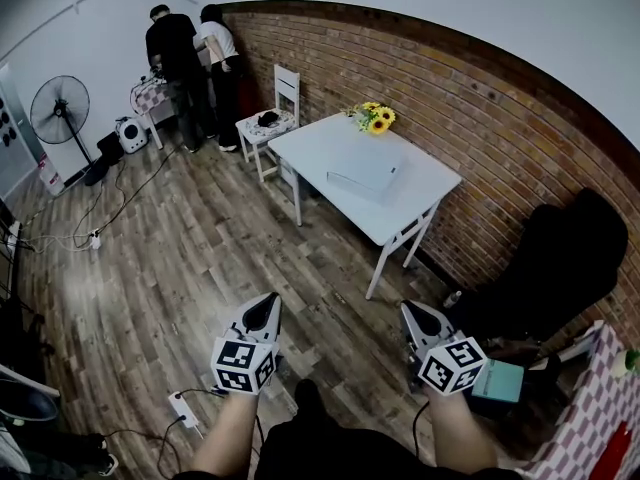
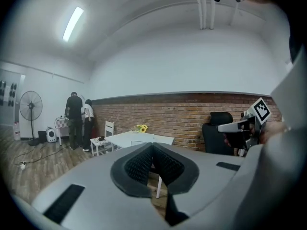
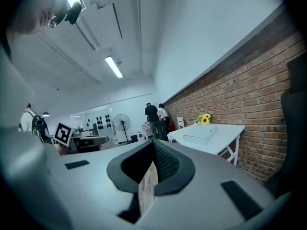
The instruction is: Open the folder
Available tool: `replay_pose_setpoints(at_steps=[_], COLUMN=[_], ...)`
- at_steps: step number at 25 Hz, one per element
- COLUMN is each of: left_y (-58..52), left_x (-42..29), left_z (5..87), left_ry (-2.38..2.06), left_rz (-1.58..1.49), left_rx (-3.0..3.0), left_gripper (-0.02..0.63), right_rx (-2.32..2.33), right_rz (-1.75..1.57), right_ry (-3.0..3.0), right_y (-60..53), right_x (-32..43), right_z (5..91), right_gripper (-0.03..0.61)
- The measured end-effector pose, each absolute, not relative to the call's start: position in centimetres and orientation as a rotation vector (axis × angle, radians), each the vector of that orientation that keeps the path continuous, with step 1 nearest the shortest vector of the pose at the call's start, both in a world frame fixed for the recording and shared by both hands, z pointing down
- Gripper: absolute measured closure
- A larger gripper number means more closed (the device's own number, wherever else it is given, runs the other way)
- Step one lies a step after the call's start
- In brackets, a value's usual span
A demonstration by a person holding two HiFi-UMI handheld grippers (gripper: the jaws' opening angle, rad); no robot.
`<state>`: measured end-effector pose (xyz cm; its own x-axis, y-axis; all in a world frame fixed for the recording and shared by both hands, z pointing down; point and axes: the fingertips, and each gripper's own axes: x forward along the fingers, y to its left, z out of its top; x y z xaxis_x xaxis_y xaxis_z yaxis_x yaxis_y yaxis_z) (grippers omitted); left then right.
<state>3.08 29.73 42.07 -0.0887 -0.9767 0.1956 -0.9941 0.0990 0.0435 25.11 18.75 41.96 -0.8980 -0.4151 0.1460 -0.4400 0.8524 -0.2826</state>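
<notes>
A white folder (image 1: 365,175) lies shut and flat on the white table (image 1: 420,203) by the brick wall, and it also shows in the right gripper view (image 3: 201,135). Both grippers hang over the wooden floor, well short of the table and pointing toward it. My left gripper (image 1: 266,306) (image 2: 152,145) is shut with nothing between its pads. My right gripper (image 1: 413,314) (image 3: 153,144) is shut and empty too. In each gripper view the other gripper shows at the side, the right gripper (image 2: 240,126) and the left gripper (image 3: 81,140).
Sunflowers (image 1: 375,118) stand at the table's far end and a white chair (image 1: 270,123) beside it. A black office chair (image 1: 560,268) is at the right. Two people (image 1: 190,63) stand at the back by a fan (image 1: 60,113). A power strip (image 1: 183,408) and cables lie on the floor.
</notes>
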Motion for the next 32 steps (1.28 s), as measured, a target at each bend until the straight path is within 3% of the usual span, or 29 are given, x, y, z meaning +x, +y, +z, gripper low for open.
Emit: replay_pose_setpoints(at_steps=[15, 32], left_y=[21.2, 10.0], left_x=[-12.4, -18.7], left_z=[42.8, 44.6], left_ry=[-2.173, -2.104], left_rz=[0.148, 0.194], left_rx=[1.983, 2.012], left_gripper=[0.595, 0.595], right_rx=[0.615, 0.67], right_rz=[0.487, 0.579], right_ry=[-2.936, -2.888], right_y=[9.7, -1.1], right_x=[7.4, 1.0], right_z=[41.6, 45.0], right_gripper=[0.563, 0.564])
